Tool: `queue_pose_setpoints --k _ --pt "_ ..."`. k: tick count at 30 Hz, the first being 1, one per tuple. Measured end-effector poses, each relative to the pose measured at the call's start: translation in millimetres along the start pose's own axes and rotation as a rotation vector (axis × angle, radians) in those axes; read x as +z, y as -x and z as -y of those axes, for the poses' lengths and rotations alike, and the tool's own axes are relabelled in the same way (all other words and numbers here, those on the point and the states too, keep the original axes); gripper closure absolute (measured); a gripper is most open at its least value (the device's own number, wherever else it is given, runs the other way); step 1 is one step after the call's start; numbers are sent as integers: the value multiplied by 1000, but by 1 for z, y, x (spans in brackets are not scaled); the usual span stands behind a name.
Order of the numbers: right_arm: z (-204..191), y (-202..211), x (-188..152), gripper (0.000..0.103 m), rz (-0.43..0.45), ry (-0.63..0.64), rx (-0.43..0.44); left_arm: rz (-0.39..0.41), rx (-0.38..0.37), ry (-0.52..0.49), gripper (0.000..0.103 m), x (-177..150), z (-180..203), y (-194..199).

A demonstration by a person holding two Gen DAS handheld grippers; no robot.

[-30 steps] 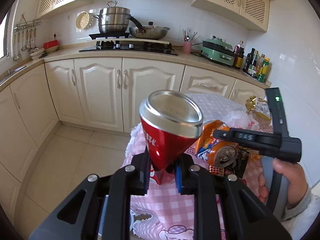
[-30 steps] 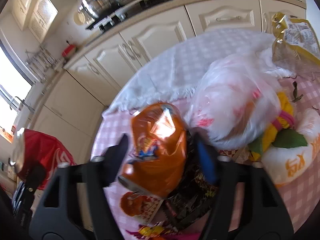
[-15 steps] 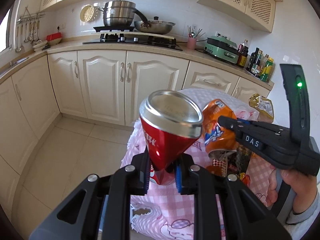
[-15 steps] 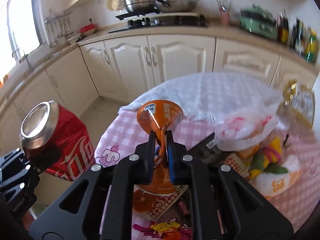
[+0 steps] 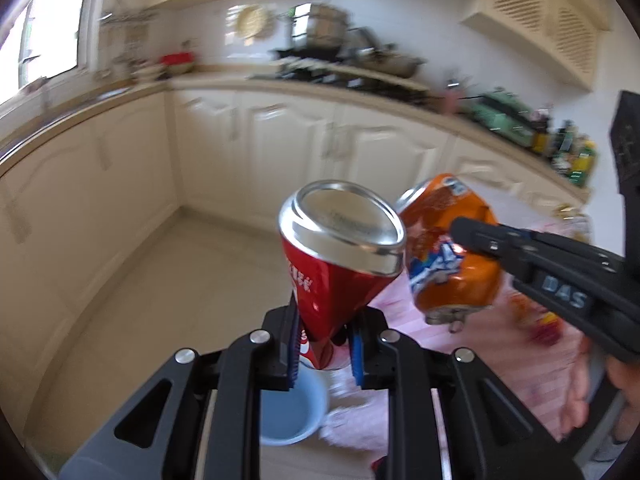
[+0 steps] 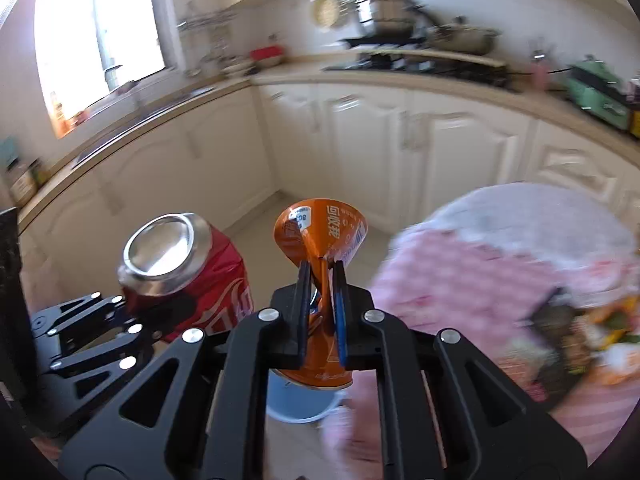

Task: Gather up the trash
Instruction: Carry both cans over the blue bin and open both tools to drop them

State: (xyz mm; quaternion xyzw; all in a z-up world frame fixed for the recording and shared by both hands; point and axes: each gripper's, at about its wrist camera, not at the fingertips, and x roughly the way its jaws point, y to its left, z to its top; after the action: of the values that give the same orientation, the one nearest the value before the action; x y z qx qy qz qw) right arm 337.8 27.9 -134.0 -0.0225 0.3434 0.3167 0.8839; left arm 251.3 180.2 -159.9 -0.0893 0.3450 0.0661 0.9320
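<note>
My left gripper (image 5: 323, 340) is shut on a crushed red cola can (image 5: 340, 256), silver base pointing up and forward. The same can (image 6: 188, 276) shows at the left of the right wrist view, held in the left gripper (image 6: 132, 320). My right gripper (image 6: 321, 312) is shut on a crushed orange soda can (image 6: 324, 240); in the left wrist view that orange can (image 5: 448, 248) hangs just right of the red one, pinched by the right gripper (image 5: 476, 240). A light blue bin (image 5: 292, 412) stands on the floor below both cans and also shows in the right wrist view (image 6: 300, 404).
The table with a pink checked cloth (image 6: 460, 280) is at the right, with wrappers and other trash (image 6: 580, 340) on it. Cream kitchen cabinets (image 5: 280, 152) run along the back and left. Tiled floor (image 5: 180, 280) lies between them and the table.
Both grippers have swung left, away from the table, carrying their cans out over the floor. The blue bin has come into view beneath them. The view is motion-blurred.
</note>
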Motion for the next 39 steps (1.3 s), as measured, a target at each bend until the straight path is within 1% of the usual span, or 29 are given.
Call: queue_pose_setpoints --k 3,5,7,8,12,14,15,18,19,21,22,24,27,28,31,33,36,37,39 --pt "-30 -44 -16 92 -65 12 48 -51 30 55 84 -23 -43 -19" --pt "-43 -78 -30 92 -121 8 67 -104 65 70 84 -39 -60 -38" --pt "-52 -113 -48 92 -171 6 60 -152 91 83 84 -55 -77 -61" --pt "-55 -130 -57 92 -194 13 45 -167 90 88 84 -62 -83 -71" --pt "-48 -194 -93 92 -293 0 -2 -278 86 136 84 -93 -108 -133" --pt "-42 -224 -112 92 -350 -9 -18 -348 73 170 84 -110 -118 -167" --pt "-39 -238 -121 92 -373 -9 -31 -398 82 184 84 -122 -123 -188" --pt "-27 -278 -148 92 -443 -17 -54 -476 89 197 84 -145 -134 -223" --pt "-25 -289 -158 92 -462 -8 -61 -514 92 193 84 -154 -137 -241" --pt "-21 -309 -173 92 -491 8 -69 -563 80 202 84 -169 -141 -264" --pt "-16 -321 -182 92 -508 1 -60 -595 60 218 84 -177 -143 -278" --pt "-5 -342 -198 92 -552 -21 -66 -668 44 239 84 -196 -147 -308" --pt "9 -363 -218 93 -590 -60 -57 -733 41 233 84 -217 -148 -333" --pt "11 -368 -223 93 -596 -61 -61 -747 42 230 84 -220 -147 -340" --pt "24 -382 -240 93 -621 -116 -30 -774 45 236 83 -232 -148 -350" --pt "26 -388 -250 93 -640 -128 -28 -794 68 243 83 -240 -151 -357" --pt "31 -398 -266 94 -674 -143 -26 -831 91 238 83 -240 -146 -376" --pt "37 -403 -267 94 -685 -143 -27 -855 88 251 83 -245 -149 -380" --pt "37 -404 -276 94 -704 -142 -29 -874 90 272 83 -250 -153 -384"
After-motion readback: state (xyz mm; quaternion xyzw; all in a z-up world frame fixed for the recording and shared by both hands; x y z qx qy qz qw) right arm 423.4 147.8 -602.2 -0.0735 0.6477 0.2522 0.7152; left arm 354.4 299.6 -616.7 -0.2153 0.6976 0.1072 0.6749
